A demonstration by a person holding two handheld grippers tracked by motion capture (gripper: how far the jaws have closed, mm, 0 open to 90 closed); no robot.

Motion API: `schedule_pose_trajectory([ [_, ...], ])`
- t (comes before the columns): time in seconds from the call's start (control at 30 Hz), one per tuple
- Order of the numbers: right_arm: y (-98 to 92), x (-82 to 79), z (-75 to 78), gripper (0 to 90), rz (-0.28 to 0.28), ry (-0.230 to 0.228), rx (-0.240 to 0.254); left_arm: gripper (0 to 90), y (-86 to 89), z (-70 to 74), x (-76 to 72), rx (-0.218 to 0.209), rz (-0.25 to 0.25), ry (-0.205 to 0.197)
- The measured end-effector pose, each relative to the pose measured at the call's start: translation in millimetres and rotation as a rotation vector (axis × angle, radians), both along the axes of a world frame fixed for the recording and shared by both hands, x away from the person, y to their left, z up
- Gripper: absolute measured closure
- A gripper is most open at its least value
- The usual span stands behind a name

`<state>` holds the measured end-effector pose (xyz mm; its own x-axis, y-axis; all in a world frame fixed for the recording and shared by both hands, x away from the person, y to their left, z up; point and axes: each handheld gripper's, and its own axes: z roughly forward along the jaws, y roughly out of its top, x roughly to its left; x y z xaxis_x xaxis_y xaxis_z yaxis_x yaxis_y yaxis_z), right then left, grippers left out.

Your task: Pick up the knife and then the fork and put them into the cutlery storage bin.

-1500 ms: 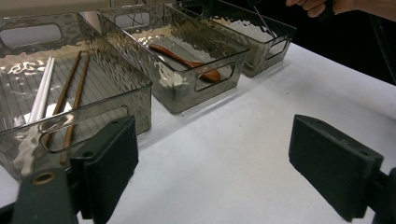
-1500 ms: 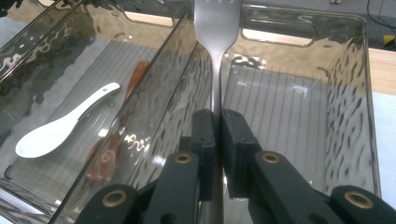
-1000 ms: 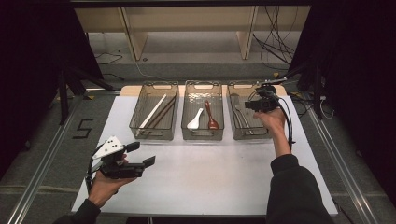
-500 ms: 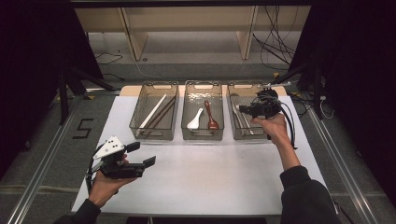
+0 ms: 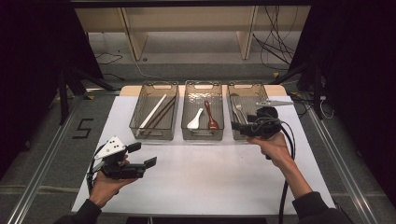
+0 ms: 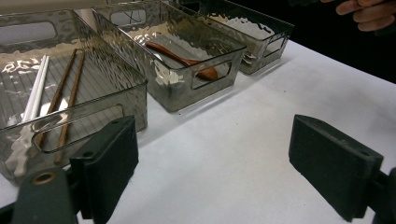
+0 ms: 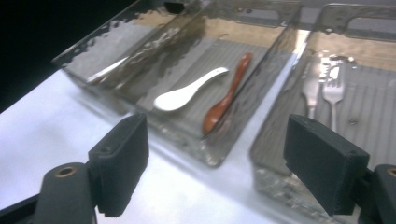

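Two forks [image 7: 324,88] plain from right gripper [image 5: 241,123].

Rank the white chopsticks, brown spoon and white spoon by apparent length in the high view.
1. White chopsticks, clearly the longest.
2. Brown spoon.
3. White spoon, a bit shorter than the brown one.
All lie in bins at a similar distance from the camera, so the order seems fair.

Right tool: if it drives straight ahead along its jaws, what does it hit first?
Most likely the near wall of the middle bin, the one holding the white spoon and brown spoon. The right tool is open and looks aimed there, but depth is unclear, so it could pass above the rim.
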<state>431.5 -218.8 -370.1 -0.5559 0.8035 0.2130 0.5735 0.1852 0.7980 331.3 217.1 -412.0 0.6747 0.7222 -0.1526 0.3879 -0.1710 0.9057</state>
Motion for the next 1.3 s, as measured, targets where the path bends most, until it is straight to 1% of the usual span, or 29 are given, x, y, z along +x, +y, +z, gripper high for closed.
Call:
schedule_pose_trajectory([
  [0.13,1.2,-18.0,-3.0,22.6,0.026,-0.018,0.019,15.2,-1.0,-0.3,0.2,0.006,-0.008,0.004],
  [0.27,1.1,-31.7,-3.7,22.6,0.034,-0.038,0.038,15.2,-1.9,-0.1,0.1,0.006,-0.012,0.004],
  [0.33,1.1,-38.0,-4.3,22.9,0.034,-0.059,0.037,15.2,-2.0,-0.2,-0.1,0.005,-0.014,0.005],
  [0.37,1.0,-41.0,-4.5,22.9,0.039,-0.062,0.033,15.2,-2.2,-0.3,-0.2,0.005,-0.014,0.005],
  [0.47,-0.4,-50.0,-6.0,22.9,0.049,-0.073,0.043,15.2,-2.4,-0.6,-0.5,0.009,-0.02,0.007],
  [0.57,-1.1,-58.1,-8.6,22.4,0.055,-0.083,0.035,15.2,-2.5,-0.7,-0.5,0.009,-0.024,0.008],
  [0.67,-2.1,-65.1,-11.6,22.5,0.06,-0.086,0.048,15.2,-2.6,-0.8,-0.4,0.009,-0.025,0.01],
  [0.83,-1.2,-76.9,-14.6,22.4,0.07,-0.104,0.06,15.2,-3.8,-0.6,-0.8,0.014,-0.034,0.011],
  [0.97,-1.8,-86.4,-19.6,22.4,0.075,-0.111,0.054,15.2,-4.8,-1.0,-1.1,0.018,-0.038,0.015],
  [1.03,-3.3,-90.5,-22.1,22.5,0.071,-0.111,0.06,15.2,-5.1,-1.2,-1.2,0.018,-0.04,0.015],
  [1.2,-7.3,-98.0,-28.1,22.5,0.07,-0.114,0.064,15.2,-5.3,-1.3,-1.8,0.016,-0.042,0.018],
  [1.3,-9.6,-101.1,-30.2,22.5,0.069,-0.125,0.061,15.2,-6.0,-1.3,-2.1,0.013,-0.043,0.02],
])
